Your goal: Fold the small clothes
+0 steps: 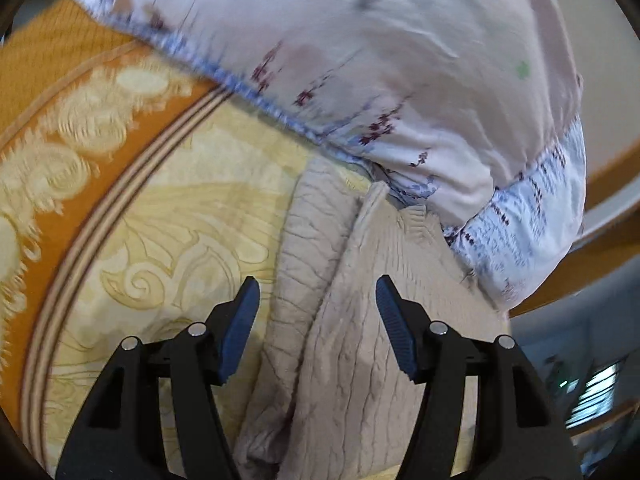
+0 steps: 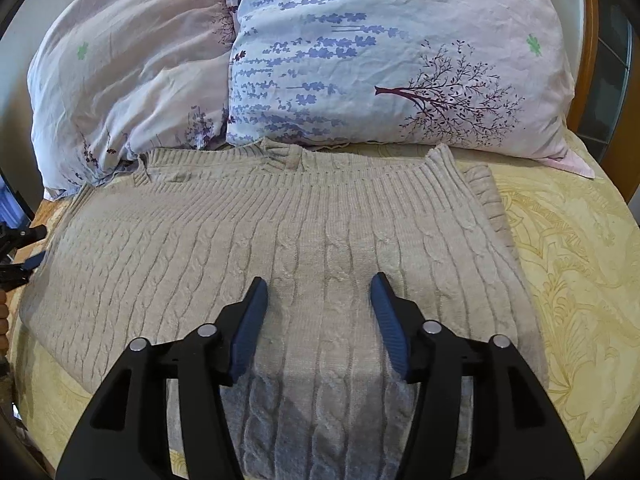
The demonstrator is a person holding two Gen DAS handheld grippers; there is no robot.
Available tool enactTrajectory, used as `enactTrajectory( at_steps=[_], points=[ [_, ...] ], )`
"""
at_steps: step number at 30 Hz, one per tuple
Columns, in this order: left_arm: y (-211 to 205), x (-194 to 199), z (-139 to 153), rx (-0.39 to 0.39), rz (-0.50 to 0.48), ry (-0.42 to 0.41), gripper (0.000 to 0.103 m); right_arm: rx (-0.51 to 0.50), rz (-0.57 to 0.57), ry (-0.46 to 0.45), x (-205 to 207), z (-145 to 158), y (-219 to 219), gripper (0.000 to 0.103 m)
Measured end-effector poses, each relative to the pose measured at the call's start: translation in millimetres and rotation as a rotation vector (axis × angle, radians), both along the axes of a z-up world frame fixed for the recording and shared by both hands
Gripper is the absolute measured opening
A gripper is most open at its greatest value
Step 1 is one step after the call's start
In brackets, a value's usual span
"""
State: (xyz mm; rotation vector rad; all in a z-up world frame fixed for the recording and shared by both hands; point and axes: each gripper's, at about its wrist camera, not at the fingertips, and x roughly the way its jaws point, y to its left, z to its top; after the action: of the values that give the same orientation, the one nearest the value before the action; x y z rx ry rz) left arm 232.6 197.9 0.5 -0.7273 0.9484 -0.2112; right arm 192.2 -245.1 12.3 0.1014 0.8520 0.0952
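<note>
A beige cable-knit sweater [image 2: 240,232] lies flat on the yellow bedspread [image 2: 572,280], its ribbed collar toward the pillows. My right gripper [image 2: 319,278] is open over the sweater's middle, with the knit beneath its blue pads and nothing pinched. In the left wrist view the sweater [image 1: 348,340] is bunched in lengthwise folds along its side. My left gripper [image 1: 317,280] is open above that edge, pads apart, gripping nothing. The left gripper [image 2: 24,256] also shows at the sweater's left edge in the right wrist view.
Two floral pillows [image 2: 380,60] [image 2: 128,72] lean just behind the sweater's collar. A wooden bed frame [image 2: 590,40] rises at the far right. In the left wrist view a pillow [image 1: 360,40] looms close above the sweater, and an orange patterned border [image 1: 60,80] runs along the bedspread.
</note>
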Motion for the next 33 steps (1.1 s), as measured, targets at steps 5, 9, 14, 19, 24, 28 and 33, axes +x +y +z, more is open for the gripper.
enactTrajectory(
  at_steps=[5, 9, 14, 19, 24, 28, 33],
  points=[
    [-3.8, 2.3, -0.6, -0.012, -0.002, -0.009, 0.06, 0.003, 0.0, -0.001, -0.6, 0.2, -0.3, 0.059],
    [-12.2, 5.5, -1.7, -0.029, -0.011, -0.002, 0.055, 0.014, -0.003, -0.007, -1.0, -0.6, 0.1, 0.062],
    [-16.2, 5.3, -2.7, -0.038, -0.009, 0.006, 0.044, 0.043, -0.015, -0.02, -2.3, -0.6, -1.3, 0.064],
    [-24.5, 6.6, -5.8, -0.034, -0.022, 0.02, 0.024, 0.115, -0.027, -0.02, -5.1, 2.3, -9.2, 0.064],
    [-33.9, 5.7, 11.1, -0.08, -0.031, -0.027, 0.017, 0.168, -0.02, -0.03, -14.2, 8.3, -16.2, 0.064],
    [-55.7, 6.1, 41.9, -0.135, -0.07, -0.104, 0.015, 0.243, -0.009, -0.045, -20.2, 12.7, -28.2, 0.064],
    [-104.5, 12.7, 74.8, -0.239, -0.15, -0.188, 0.014, 0.303, -0.036, -0.074, -32.5, 19.4, -51.8, 0.064]
  ],
)
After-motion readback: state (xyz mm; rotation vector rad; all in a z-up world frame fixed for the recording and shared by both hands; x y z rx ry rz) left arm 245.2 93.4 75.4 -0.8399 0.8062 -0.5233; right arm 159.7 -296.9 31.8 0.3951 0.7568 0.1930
